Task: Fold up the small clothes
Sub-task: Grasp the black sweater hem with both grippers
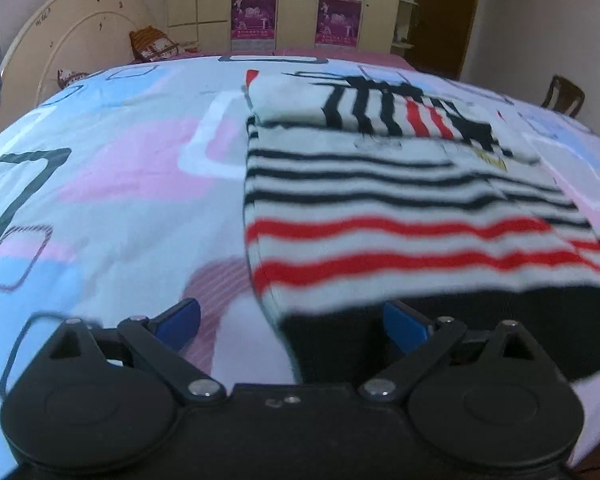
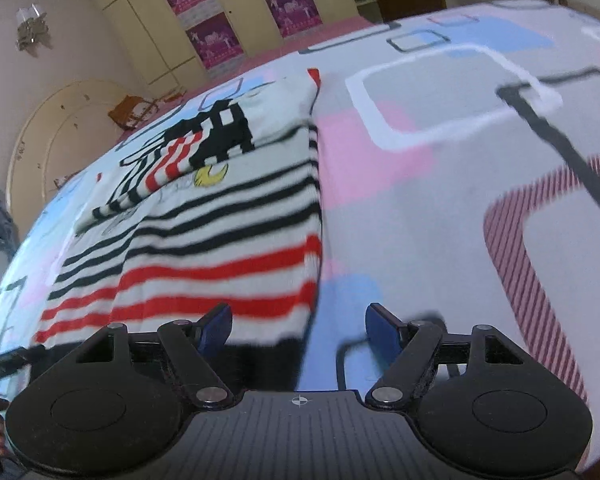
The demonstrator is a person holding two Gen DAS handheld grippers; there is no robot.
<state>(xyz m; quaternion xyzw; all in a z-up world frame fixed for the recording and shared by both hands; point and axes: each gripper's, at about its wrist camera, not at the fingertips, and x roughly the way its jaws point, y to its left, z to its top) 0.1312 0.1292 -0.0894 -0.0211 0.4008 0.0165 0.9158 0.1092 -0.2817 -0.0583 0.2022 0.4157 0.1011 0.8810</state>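
A small white knit garment (image 1: 400, 208) with black and red stripes and a black hem lies flat on the bed. Its sleeve (image 1: 380, 112) is folded across the top. My left gripper (image 1: 292, 320) is open, its blue pads straddling the garment's near left hem corner. In the right wrist view the garment (image 2: 220, 232) lies at left. My right gripper (image 2: 300, 324) is open at the garment's near right hem corner, with the left pad (image 2: 216, 326) over the hem.
The bedsheet (image 1: 120, 200) is patterned with pink, blue and grey squares; it also shows in the right wrist view (image 2: 440, 208). A headboard (image 1: 72, 36), pillows (image 1: 156, 42), wardrobes with pink posters (image 1: 256, 16) and a chair (image 1: 564, 94) lie beyond.
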